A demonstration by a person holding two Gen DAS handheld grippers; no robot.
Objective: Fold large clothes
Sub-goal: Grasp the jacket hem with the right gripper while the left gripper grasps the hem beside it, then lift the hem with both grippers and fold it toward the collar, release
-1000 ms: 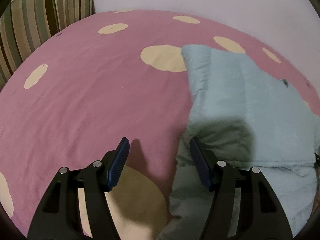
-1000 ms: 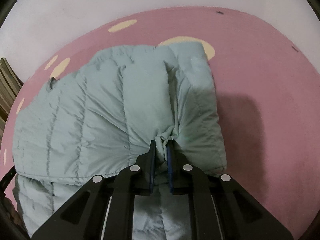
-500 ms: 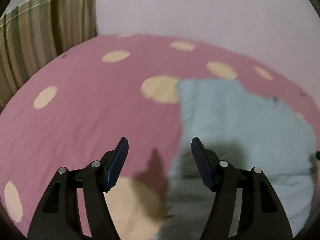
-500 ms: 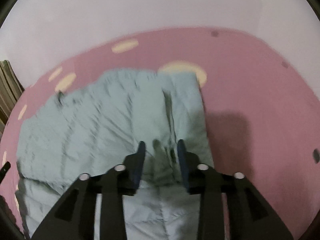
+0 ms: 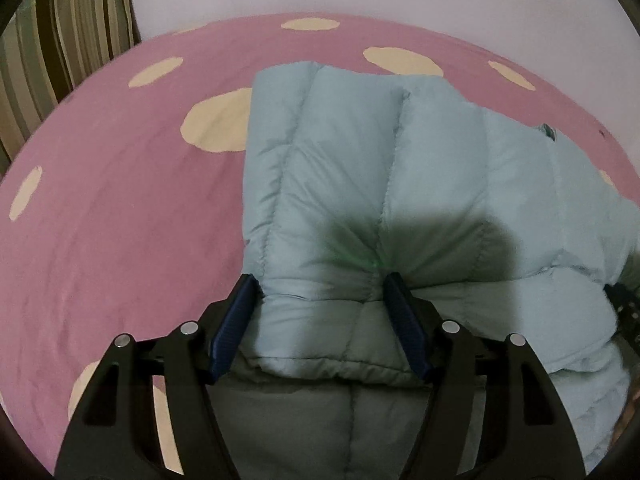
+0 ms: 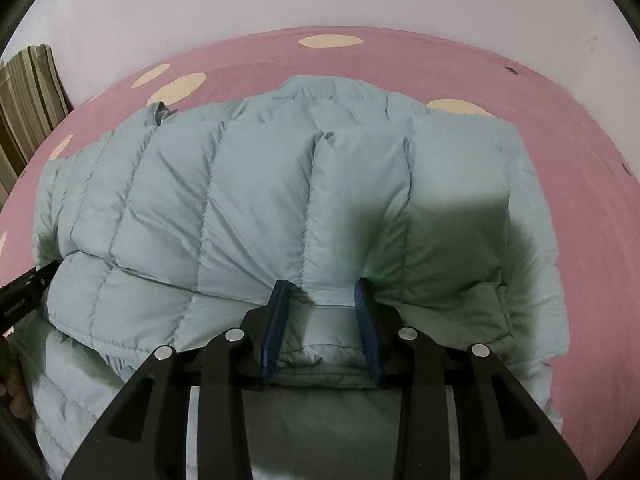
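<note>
Pink spotted bedsheet (image 5: 120,208) carries our blue puffer jacket (image 6: 256,200), already folded over once. Our left gripper (image 5: 320,292) straddles its edge, fingers apart; our right gripper (image 6: 322,294) has just opened, jacket loose between. Further folds likely remain.

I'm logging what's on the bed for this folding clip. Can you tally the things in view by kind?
Puffer jacket, light blue: 1
Bedsheet, pink with cream spots: 1
Striped cushion, green and brown: 1
Grippers: 2, the left gripper and the right gripper, each open over the jacket's folded edge
Total: 5
</note>
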